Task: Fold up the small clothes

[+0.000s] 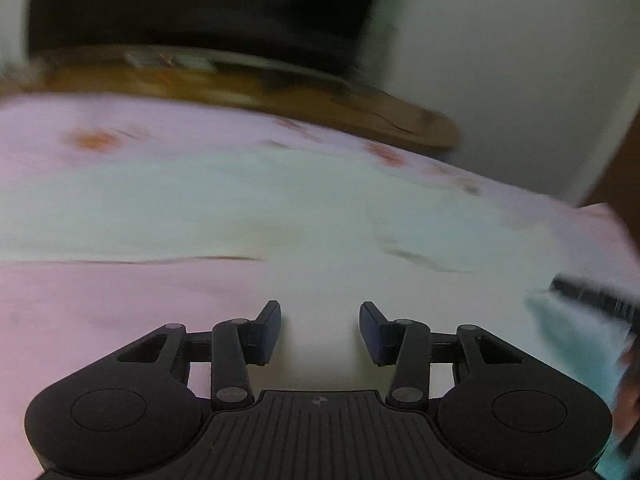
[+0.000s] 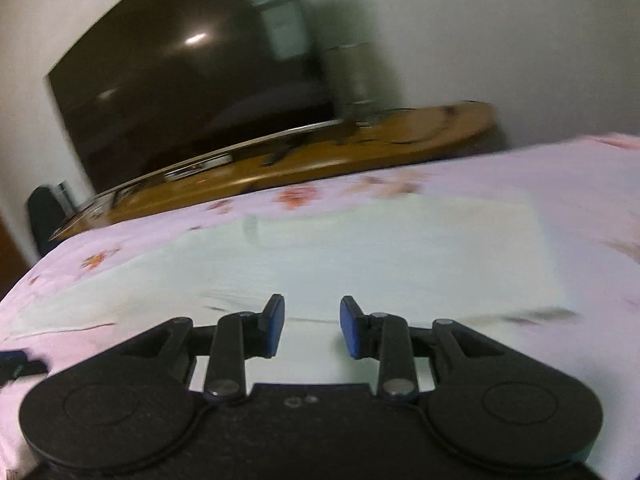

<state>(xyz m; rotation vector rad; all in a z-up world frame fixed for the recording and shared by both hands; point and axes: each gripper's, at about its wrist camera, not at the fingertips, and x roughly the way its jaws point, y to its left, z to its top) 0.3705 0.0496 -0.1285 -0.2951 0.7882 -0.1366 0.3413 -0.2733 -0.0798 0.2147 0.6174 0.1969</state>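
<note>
A pale mint-white garment (image 1: 200, 208) lies spread flat on a pink flowered bedsheet (image 1: 80, 312). In the right wrist view the same garment (image 2: 400, 248) fills the middle of the sheet (image 2: 600, 184). My left gripper (image 1: 320, 332) hovers over the garment's near part, jaws apart with only cloth showing below the gap. My right gripper (image 2: 312, 328) stands near the garment's front edge, jaws also apart and holding nothing. Both views are smeared by motion. At the right edge of the left wrist view, a blurred teal piece (image 1: 576, 344) sits next to a dark object (image 1: 592, 300); I cannot tell what either is.
Beyond the bed stands a brown wooden table (image 1: 280, 88) (image 2: 360, 148) with a large dark screen (image 1: 200, 8) (image 2: 180, 80) on it, against a white wall. A dark rounded object (image 2: 44, 216) stands at the table's left end.
</note>
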